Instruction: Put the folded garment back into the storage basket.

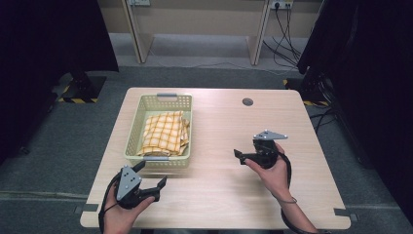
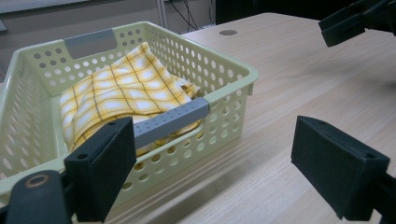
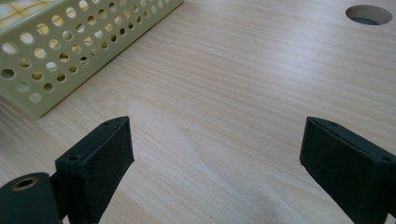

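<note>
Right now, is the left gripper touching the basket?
Cannot tell. In the left gripper view the left gripper is open, one jaw overlapping the basket near its grey handle, with no plain gap or contact. The high view doesn't settle it either.

1. Cloth [image 2: 126, 88]: lower edge is masked by the grey handle [image 2: 170, 122] of the basket [image 2: 229, 84] in the left gripper view.
2. Basket is cut off by the top and left edges in the right gripper view.
3. Cable hole [image 3: 369, 14] is clipped by the top edge there.
4. Cloth folds underneath cannot be seen.
</note>
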{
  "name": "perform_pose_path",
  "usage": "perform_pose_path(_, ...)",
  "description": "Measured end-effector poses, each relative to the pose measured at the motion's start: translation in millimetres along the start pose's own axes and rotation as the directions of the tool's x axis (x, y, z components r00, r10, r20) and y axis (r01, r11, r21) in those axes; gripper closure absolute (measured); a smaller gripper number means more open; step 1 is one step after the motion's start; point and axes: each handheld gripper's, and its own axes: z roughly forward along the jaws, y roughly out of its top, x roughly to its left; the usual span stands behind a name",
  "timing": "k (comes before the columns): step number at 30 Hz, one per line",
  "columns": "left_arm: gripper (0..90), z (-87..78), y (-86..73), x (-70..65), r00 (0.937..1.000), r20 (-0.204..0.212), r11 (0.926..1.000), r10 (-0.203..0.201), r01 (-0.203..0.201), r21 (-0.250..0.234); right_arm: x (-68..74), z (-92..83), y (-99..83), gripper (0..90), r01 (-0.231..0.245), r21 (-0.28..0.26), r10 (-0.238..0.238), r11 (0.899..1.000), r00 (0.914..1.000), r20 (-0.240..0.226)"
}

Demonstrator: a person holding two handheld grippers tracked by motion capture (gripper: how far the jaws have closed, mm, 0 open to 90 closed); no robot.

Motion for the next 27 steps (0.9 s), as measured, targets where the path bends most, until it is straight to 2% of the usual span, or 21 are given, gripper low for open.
perform_pose_path(11,13.3,1.7,-4.4,-0.8,1.0000,0.001,1.0000,0.002,-0.002,0.001,-9.8,-6.0,-9.5,10.6,-0.024,-0.001,0.025,1.000,0.9996,0.014)
perform_pose_path(27,13.3,2.6,-8.5,1.1,0.9998,-0.007,0.9997,0.021,-0.021,0.015,-17.3,-14.0,-18.0,10.6,-0.035,-0.006,0.035,0.999,0.9988,0.033)
